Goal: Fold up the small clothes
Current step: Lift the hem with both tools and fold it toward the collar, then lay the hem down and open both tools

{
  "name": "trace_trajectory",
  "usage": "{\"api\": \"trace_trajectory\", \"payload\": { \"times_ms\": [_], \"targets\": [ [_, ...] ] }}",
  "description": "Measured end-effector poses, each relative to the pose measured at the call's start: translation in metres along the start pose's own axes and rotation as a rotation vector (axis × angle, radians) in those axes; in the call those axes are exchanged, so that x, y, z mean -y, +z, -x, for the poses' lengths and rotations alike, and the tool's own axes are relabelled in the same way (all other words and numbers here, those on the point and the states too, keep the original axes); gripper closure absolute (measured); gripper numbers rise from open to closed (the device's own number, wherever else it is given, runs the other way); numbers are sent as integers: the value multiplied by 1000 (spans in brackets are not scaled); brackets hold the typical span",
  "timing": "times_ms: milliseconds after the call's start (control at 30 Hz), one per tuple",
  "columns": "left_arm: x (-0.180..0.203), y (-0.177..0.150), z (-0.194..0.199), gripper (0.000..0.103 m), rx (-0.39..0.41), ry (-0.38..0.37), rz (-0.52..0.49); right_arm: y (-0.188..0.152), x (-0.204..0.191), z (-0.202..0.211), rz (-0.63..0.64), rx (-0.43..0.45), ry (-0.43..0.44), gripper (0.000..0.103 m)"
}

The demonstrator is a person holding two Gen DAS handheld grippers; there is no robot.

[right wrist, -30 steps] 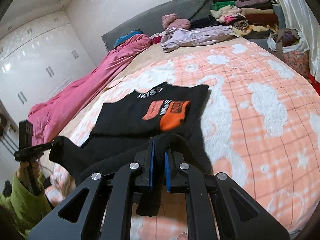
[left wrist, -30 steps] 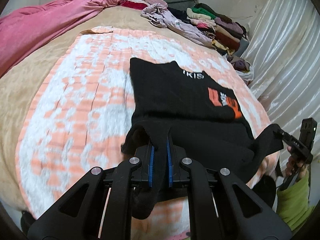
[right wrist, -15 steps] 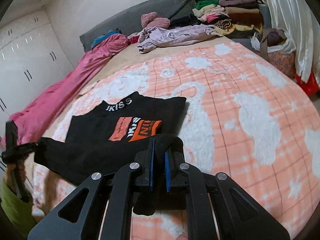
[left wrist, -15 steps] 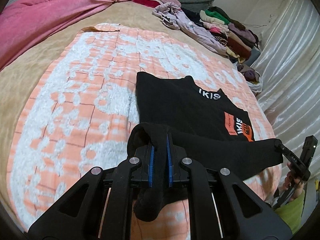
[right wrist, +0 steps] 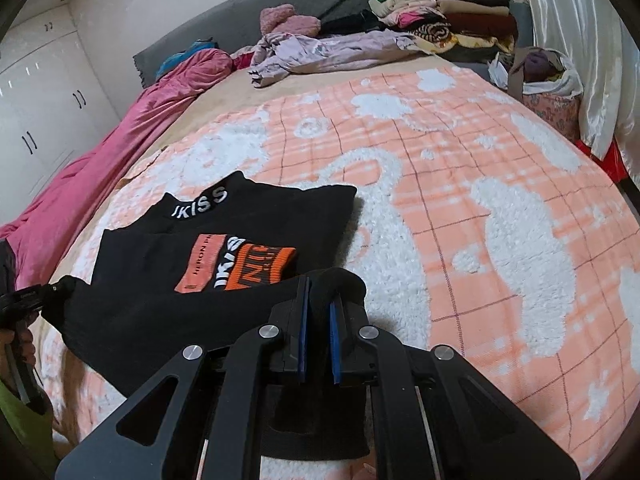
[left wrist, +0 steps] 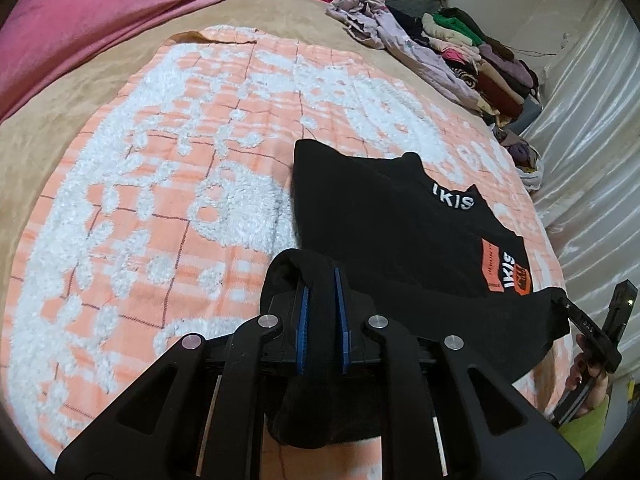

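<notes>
left wrist view
left gripper [left wrist: 321, 276]: jaws pinching a bunched corner of the black top; blue pads press the cloth from both sides.
black top [left wrist: 384, 232]: lies on the orange-and-white blanket, right of centre; near hem lifted and folded toward the far end; white lettering at the collar, orange patch near the right edge.
right gripper [left wrist: 562, 300]: low at the right edge, clamped onto the other hem corner; a hand [left wrist: 586, 376] holds its grip.
orange-and-white blanket [left wrist: 180, 168]: spread over the bed, under the top.
pink cover [left wrist: 100, 16]: along the far left of the bed.
pile of clothes [left wrist: 472, 56]: stacked at the far right corner.

right wrist view
right gripper [right wrist: 318, 292]: jaws pinching a fold of the black top's hem, cloth bulging over the tips.
black top [right wrist: 160, 300]: left of centre on the blanket; collar at the far end, orange patch partly covered by the raised hem.
left gripper [right wrist: 48, 290]: at the left edge, holding the opposite hem corner; the hem stretches between the two grippers.
pile of clothes [right wrist: 448, 20]: far right, by the grey headboard [right wrist: 224, 24].
wardrobe doors [right wrist: 36, 100]: white, far left.
</notes>
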State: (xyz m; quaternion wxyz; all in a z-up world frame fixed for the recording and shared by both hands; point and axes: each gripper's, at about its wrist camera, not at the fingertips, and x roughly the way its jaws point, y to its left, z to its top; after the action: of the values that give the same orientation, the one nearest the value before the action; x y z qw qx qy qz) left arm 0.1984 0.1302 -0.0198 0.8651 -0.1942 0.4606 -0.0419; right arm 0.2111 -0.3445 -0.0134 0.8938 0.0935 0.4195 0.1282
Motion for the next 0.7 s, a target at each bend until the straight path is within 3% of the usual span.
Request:
{"api": "trace_trajectory", "payload": {
  "times_ms": [167, 367, 500, 600, 700],
  "targets": [
    [0, 0, -6, 96, 5, 11, -5, -2, 3, -5, -30, 5, 5, 92],
    [1, 0, -8, 93, 6, 10, -15, -5, 1, -7, -30, -1, 32, 71],
    [3, -2, -6, 77, 19, -20, -24, -8, -1, -1, -34, 9, 62, 56],
    [4, -4, -4, 75, 25, -20, -29, -10, 4, 7, -56, 32, 49, 43],
    [5, -5, -1, 73, 30, -24, -25, -11, 10, 18, -79, 55, 45, 40]
  ]
}}
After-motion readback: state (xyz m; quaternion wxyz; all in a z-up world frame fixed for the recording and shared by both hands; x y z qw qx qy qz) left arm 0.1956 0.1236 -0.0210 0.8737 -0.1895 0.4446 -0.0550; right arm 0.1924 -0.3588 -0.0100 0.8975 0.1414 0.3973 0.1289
